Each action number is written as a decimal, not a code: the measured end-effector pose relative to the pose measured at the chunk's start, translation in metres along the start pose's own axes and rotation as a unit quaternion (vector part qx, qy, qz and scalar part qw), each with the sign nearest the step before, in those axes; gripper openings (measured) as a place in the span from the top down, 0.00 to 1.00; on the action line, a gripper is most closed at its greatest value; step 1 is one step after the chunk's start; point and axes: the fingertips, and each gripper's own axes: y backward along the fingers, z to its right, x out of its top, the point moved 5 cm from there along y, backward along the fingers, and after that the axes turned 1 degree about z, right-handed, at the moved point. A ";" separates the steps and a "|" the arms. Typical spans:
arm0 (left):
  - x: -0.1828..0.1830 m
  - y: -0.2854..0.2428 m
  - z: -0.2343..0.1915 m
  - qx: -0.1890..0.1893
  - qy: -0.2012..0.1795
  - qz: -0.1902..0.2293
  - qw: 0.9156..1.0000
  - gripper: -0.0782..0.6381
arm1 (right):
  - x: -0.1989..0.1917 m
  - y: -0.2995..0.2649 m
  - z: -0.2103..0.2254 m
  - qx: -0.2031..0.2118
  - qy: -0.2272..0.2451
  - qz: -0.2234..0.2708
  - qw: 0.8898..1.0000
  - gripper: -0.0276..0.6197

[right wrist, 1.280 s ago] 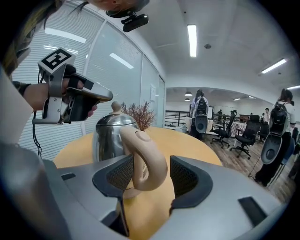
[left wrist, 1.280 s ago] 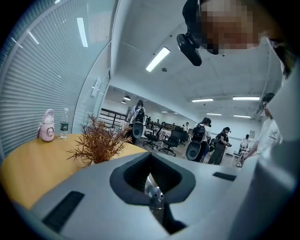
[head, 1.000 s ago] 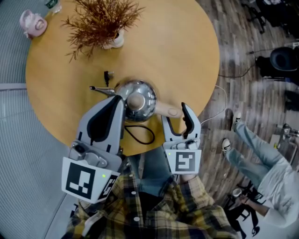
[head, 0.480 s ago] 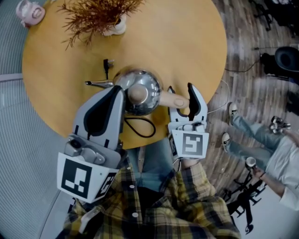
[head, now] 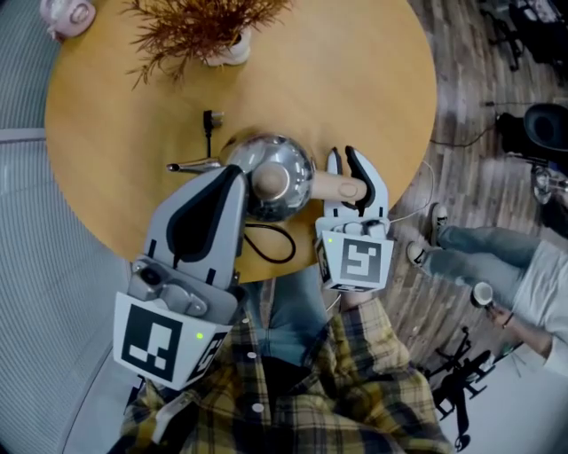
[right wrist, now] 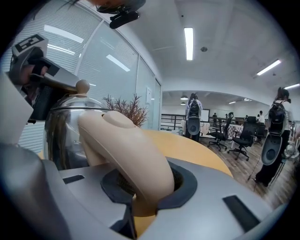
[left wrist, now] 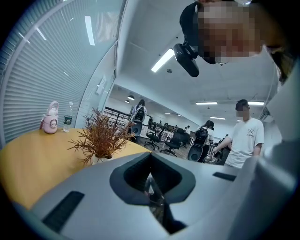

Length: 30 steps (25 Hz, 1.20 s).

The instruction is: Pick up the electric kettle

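The kettle (head: 291,161) stood on the round wooden table (head: 346,71), near the edge closest to me. It had a rounded body of polished steel, a smooth pale knob (head: 269,183) on its lid and a thin steel spout (head: 190,166) running out to the left. Its handle (head: 330,185), a matte beige loop with soft curves, stuck out to the right.

My right gripper (head: 343,161) had just been closing its jaws with the handle between them. In the right gripper view the dark textured pads hugged the beige curve on both sides, pinching it.

My left gripper (head: 229,179) hung at the steel body's near-left side; I could not tell whether it touched. Its broad grey jaws were pressed together, leaving only a narrow slit below the hollow of the black pads.

A black cord (head: 266,246) looped on the wood between the kettle and the table's edge, and a small black plug (head: 209,119) lay just beyond the spout. At the far side stood a dry, rust-brown, spiky plant (head: 200,27) in a small white pot. A pink bottle (head: 67,12) sat well apart at the rim.
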 end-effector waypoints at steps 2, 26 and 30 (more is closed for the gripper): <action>0.001 0.001 0.001 0.000 0.001 0.001 1.000 0.89 | 0.001 0.000 0.000 -0.011 0.003 -0.001 1.000 0.83; 0.019 0.018 -0.012 0.040 0.006 0.027 0.999 0.89 | 0.005 -0.001 0.002 -0.016 0.000 0.021 1.000 0.86; 0.030 0.023 -0.016 0.054 0.005 0.038 0.998 0.89 | 0.015 -0.008 0.004 -0.013 -0.006 0.023 1.000 0.86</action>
